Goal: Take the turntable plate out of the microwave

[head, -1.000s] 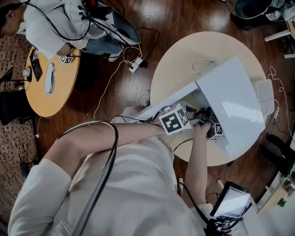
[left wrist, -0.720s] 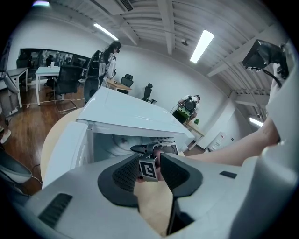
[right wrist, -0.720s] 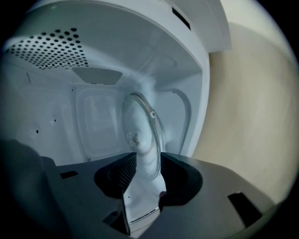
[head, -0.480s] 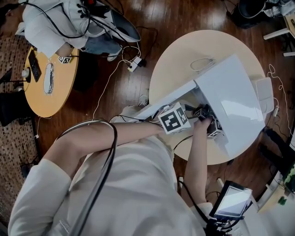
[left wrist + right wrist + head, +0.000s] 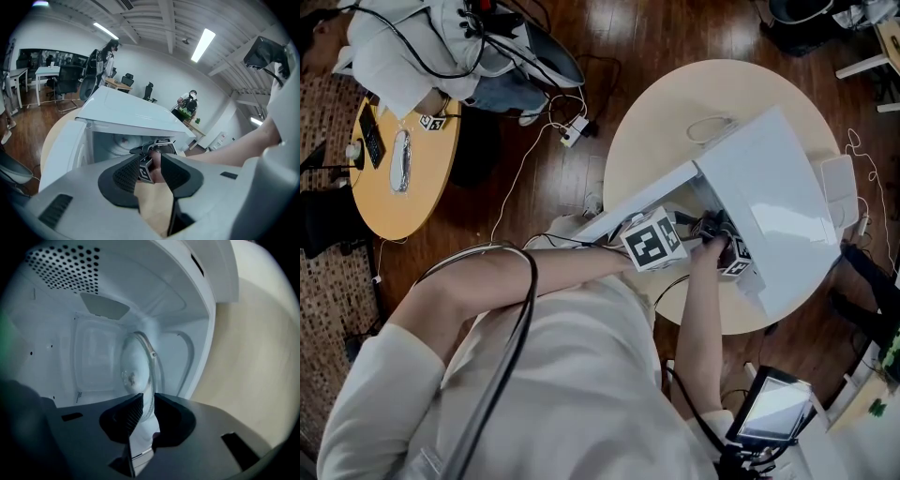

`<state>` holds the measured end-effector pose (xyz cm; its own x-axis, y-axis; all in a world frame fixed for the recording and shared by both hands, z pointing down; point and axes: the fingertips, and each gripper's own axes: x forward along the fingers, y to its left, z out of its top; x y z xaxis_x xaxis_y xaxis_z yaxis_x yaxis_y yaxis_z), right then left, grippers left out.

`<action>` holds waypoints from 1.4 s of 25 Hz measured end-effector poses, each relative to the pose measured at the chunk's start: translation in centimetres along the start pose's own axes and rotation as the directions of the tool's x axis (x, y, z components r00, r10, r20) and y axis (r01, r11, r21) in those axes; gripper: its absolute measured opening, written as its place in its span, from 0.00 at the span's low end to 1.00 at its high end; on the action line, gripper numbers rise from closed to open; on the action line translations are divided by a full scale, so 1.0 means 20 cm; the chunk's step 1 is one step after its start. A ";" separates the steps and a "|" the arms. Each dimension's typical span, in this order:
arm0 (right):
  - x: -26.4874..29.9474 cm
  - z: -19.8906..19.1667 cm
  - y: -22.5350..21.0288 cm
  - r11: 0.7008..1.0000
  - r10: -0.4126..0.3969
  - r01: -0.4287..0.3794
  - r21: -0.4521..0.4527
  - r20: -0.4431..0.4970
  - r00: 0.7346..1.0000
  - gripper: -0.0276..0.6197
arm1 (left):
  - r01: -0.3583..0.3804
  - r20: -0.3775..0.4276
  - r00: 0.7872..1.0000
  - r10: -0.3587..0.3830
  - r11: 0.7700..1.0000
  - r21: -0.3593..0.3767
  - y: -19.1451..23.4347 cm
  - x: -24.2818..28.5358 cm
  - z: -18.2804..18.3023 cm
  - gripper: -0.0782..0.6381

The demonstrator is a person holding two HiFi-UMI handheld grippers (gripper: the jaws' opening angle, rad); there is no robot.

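Note:
The white microwave [image 5: 769,197] stands on a round beige table [image 5: 656,122] with its door [image 5: 642,202] swung open. Inside the cavity, the clear glass turntable plate [image 5: 136,366] shows in the right gripper view, its near rim running between the jaws. My right gripper [image 5: 149,411] has just been closing and its pads now press on that rim. In the head view only its marker cube [image 5: 738,262] shows at the opening. My left gripper [image 5: 152,171] hangs open in front of the microwave [image 5: 126,112], holding nothing, and looks onto the right gripper [image 5: 157,146].
A small round wooden table [image 5: 398,169] with a remote and cables stands at the left. Cables and a power strip [image 5: 574,131] lie on the dark wood floor. A loose cable [image 5: 712,131] rests on the beige table behind the microwave.
My right hand has edged slightly deeper into the microwave's opening. The left arm has stayed where it was.

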<state>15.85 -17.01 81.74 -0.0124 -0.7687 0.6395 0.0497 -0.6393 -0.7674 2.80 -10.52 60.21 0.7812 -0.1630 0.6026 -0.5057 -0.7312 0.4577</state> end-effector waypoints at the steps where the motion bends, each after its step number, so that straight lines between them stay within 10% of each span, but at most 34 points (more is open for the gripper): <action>1: 0.00 0.00 0.00 1.000 0.001 -0.001 -0.010 -0.001 1.000 0.16 | 0.000 -0.001 1.000 0.000 1.000 -0.001 0.00 0.00 0.00 0.31; 19: -0.02 -0.04 0.02 0.992 0.104 -0.113 -0.062 -0.135 0.985 0.05 | -0.023 -0.015 1.000 0.023 1.000 -0.007 0.00 -0.02 -0.05 0.31; 24: -0.07 -0.02 -0.01 0.986 0.153 -0.146 0.084 -0.086 0.984 0.05 | -0.038 -0.006 0.999 0.038 0.999 -0.005 0.01 0.01 -0.05 0.31; 29: -0.10 0.00 0.04 0.975 0.189 -0.182 0.124 -0.045 0.981 0.28 | -0.026 -0.011 1.000 0.026 1.000 -0.008 -0.01 0.00 -0.05 0.31; 35: -0.05 0.05 0.03 0.990 0.122 -0.120 0.073 -0.026 0.992 0.28 | -0.017 -0.006 1.000 0.017 1.000 -0.002 -0.03 0.03 -0.03 0.31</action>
<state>16.87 -16.68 80.65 -0.0322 -0.8414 0.5395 0.1234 -0.5390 -0.8332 3.28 -9.85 60.68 0.7703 -0.1711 0.6143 -0.5193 -0.7274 0.4486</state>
